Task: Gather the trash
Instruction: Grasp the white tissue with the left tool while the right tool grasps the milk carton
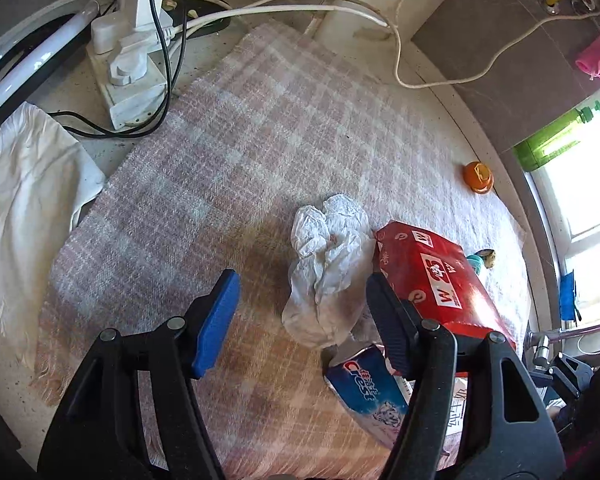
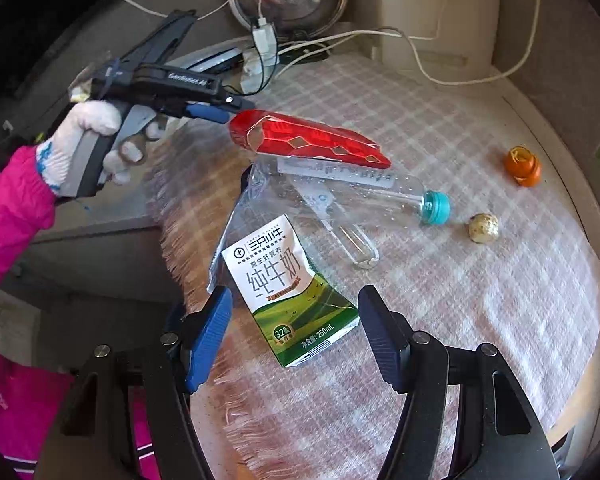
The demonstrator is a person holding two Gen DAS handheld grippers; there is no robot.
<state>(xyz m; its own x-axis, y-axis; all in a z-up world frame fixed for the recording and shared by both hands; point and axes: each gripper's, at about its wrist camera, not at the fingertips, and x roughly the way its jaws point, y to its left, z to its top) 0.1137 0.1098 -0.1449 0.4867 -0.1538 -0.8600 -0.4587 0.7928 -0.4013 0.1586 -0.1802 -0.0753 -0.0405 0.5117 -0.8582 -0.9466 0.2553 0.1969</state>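
Trash: crumpled tissue (image 1: 326,268) between wide-spread left gripper (image 1: 302,316) fingers, red box (image 1: 432,276) at 3 o'clock. Right gripper (image 2: 294,336) wide, empty, over milk carton (image 2: 288,292).

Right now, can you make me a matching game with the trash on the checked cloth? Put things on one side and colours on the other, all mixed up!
Things:
1. crumpled tissue
2. flattened box
3. bottle cap
4. peel curl

Colours:
A. orange
B. white
C. teal
D. red

Pairs: 1-B, 2-D, 3-C, 4-A
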